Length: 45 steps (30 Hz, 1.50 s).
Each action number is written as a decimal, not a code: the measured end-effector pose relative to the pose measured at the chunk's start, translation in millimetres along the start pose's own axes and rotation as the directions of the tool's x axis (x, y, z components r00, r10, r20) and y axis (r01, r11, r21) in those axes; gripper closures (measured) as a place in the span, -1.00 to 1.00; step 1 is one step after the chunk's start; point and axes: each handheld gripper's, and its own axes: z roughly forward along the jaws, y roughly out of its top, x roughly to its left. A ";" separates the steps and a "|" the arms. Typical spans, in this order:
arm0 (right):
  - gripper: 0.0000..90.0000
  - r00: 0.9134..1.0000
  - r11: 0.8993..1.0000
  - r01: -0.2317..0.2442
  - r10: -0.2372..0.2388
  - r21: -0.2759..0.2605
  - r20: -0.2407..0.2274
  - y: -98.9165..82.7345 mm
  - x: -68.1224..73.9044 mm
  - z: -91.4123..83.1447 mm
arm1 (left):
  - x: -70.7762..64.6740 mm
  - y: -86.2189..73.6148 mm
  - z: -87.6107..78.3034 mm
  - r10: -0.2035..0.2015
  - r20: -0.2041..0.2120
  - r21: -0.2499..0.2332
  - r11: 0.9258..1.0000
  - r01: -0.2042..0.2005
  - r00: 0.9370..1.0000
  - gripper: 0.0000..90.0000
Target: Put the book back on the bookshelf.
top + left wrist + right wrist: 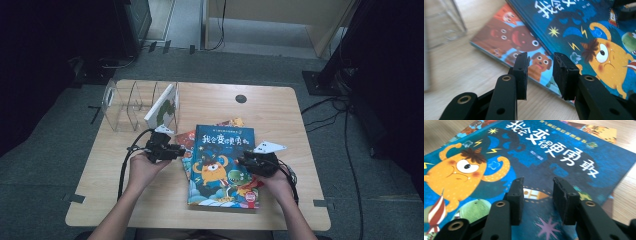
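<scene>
Hovering over the glossy blue book (pixel 564 162), each black blocky tool (pixel 540 72) (pixel 537 197) gapes narrowly, empty.

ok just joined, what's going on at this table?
A person holds a gripper in each hand over a stack of picture books on the wooden table. The left gripper sits at the left edge of the blue book on top, near the red book beneath it. The right gripper hovers over the blue cover. Both are open, gripping nothing. A clear book rack at the back left holds one white book.
</scene>
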 end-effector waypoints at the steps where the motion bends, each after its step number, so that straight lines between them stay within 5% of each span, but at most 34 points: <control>1: 0.39 1.000 1.000 -0.002 0.002 -0.002 0.009 -0.9 -1.4 -1.3 | -0.6 -0.4 2.1 0.000 0.006 0.001 1.000 0.000 1.000 0.45; 9: 0.64 0.998 0.999 -0.037 0.037 -0.003 0.053 -6.3 -11.1 -10.3 | -6.3 -3.4 20.4 0.008 0.027 0.025 1.000 -0.009 1.000 0.51; 20: 0.80 0.987 0.993 -0.116 0.116 -0.005 0.110 -11.4 -28.6 -20.2 | -6.7 -10.7 27.1 0.025 0.055 -0.042 0.999 -0.023 0.998 0.73; 28: 0.90 0.978 0.992 -0.123 0.115 0.037 0.172 -11.8 -31.2 -17.4 | -11.6 -13.7 30.6 0.004 0.083 -0.043 0.999 0.000 0.997 0.96; 34: 1.00 0.977 0.991 -0.134 0.126 0.032 0.172 -10.4 -28.7 -15.0 | -12.0 -17.1 30.0 -0.028 0.102 -0.047 0.998 0.033 0.994 1.00; 45: 1.00 0.971 0.983 -0.182 0.175 0.029 0.161 -11.4 -32.2 -16.6 | -22.7 -22.6 28.1 -0.033 0.104 -0.033 0.999 0.037 0.994 1.00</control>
